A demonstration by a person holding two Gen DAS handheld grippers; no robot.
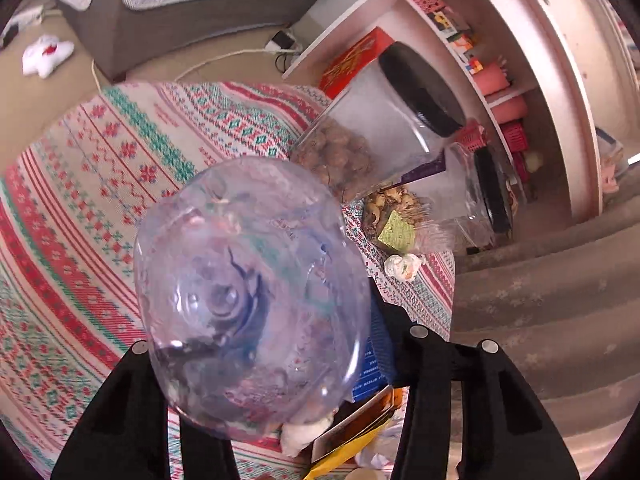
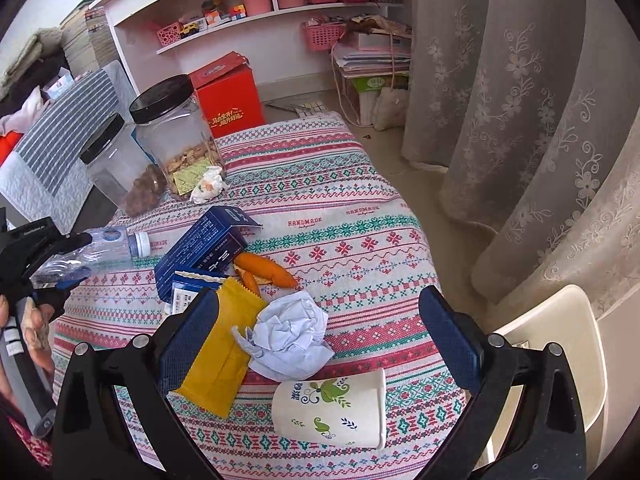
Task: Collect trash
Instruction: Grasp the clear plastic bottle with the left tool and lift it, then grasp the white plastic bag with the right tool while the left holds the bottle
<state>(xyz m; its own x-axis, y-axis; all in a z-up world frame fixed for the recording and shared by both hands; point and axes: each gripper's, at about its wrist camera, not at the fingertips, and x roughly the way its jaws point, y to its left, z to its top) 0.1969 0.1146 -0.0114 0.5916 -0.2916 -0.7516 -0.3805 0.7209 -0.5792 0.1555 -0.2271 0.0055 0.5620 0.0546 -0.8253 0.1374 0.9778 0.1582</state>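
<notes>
My left gripper is shut on a crushed clear plastic bottle, whose base fills the left wrist view. In the right wrist view the same bottle is held by the left gripper above the table's left side. My right gripper is open over a crumpled white paper. Near it lie a yellow wrapper, a paper cup on its side, a blue box, orange peel and a small crumpled wrapper.
Two black-lidded jars with snacks stand at the back left of the patterned tablecloth. A red box and pink shelves are behind. Curtains hang at the right. A beige bin stands at the lower right.
</notes>
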